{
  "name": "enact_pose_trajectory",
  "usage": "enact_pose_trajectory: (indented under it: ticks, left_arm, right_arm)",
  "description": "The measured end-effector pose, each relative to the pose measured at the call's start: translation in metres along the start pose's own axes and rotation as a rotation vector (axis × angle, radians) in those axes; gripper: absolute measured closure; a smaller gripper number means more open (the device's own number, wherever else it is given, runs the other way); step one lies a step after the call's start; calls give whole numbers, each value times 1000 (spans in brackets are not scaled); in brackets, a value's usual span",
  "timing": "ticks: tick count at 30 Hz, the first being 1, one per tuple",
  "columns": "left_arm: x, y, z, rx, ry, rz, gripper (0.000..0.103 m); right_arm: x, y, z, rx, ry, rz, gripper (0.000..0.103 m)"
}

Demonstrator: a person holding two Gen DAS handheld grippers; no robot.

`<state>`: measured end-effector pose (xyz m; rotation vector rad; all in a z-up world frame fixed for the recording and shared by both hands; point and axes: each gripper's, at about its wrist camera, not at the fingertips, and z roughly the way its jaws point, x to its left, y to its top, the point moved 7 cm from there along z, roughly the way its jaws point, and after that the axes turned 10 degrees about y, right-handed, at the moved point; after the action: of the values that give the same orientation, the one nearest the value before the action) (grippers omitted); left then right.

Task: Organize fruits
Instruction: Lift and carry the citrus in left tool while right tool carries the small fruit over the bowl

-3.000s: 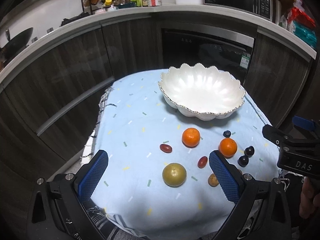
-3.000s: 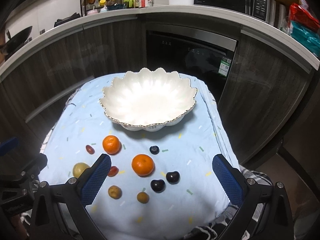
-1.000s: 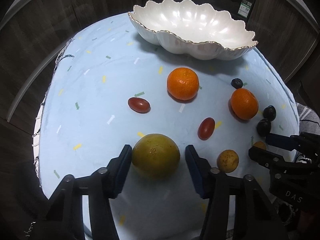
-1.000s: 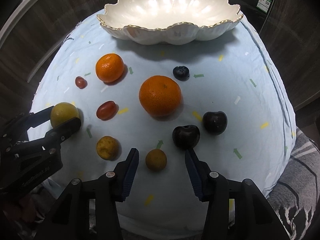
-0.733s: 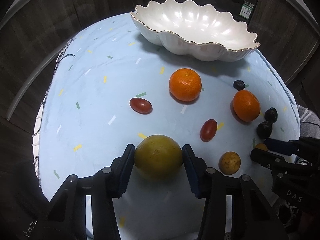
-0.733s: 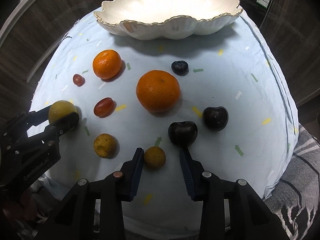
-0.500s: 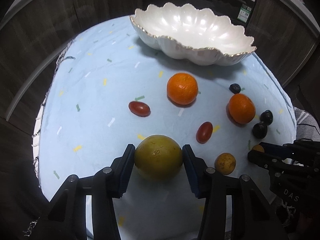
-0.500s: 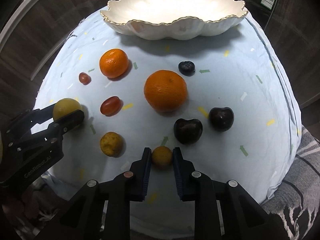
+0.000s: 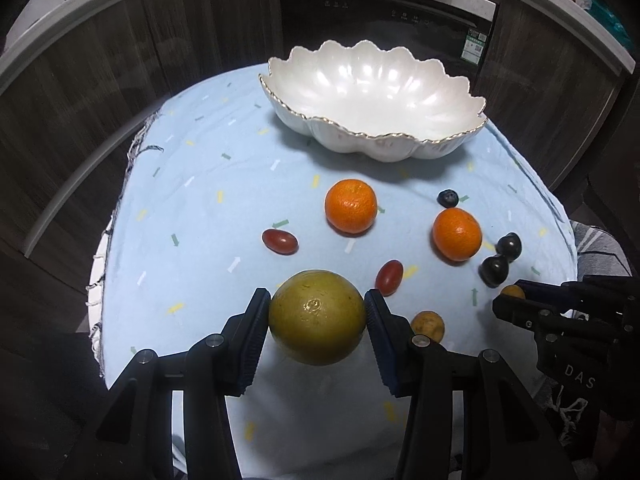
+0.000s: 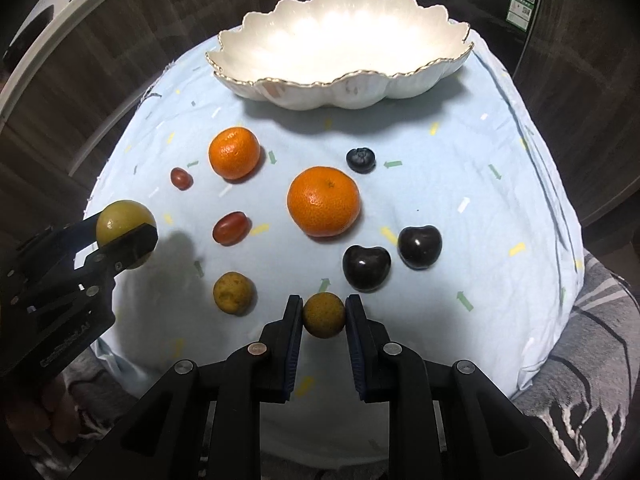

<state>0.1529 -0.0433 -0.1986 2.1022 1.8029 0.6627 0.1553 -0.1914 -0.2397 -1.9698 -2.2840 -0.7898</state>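
Note:
My left gripper (image 9: pixel 317 316) is shut on a large yellow-green citrus (image 9: pixel 317 317) and holds it above the blue cloth; both show at the left of the right wrist view (image 10: pixel 120 222). My right gripper (image 10: pixel 323 314) is shut on a small yellow-orange fruit (image 10: pixel 323 314), just above the cloth; it shows at the right of the left wrist view (image 9: pixel 513 292). The white scalloped bowl (image 9: pixel 376 142) (image 10: pixel 340 88) stands empty at the far side. Two oranges (image 10: pixel 323 201) (image 10: pixel 234 153), two red grape tomatoes (image 10: pixel 230 227) (image 10: pixel 181 178), two dark cherries (image 10: pixel 366 267) (image 10: pixel 420 246), a blueberry (image 10: pixel 361 160) and a small yellow fruit (image 10: pixel 233 293) lie on the cloth.
The cloth (image 9: pixel 200 184) covers a small round table with drop-offs on all sides. Dark cabinets (image 9: pixel 100 92) and an oven front (image 9: pixel 384 20) stand behind the bowl. A grey patterned fabric (image 10: pixel 592 340) lies at the lower right.
Both grippers came down and closed, the left on the large citrus and the right on the small fruit. Both have since risen and drawn back a little with their fruit.

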Motion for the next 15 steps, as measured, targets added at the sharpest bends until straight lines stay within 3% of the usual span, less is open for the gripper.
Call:
enact_pose_trajectory:
  ticks: [15]
  left_arm:
    - [-6, 12, -23, -33, -25, 8, 55]
  right_arm:
    - [-2, 10, -28, -69, -15, -13, 80]
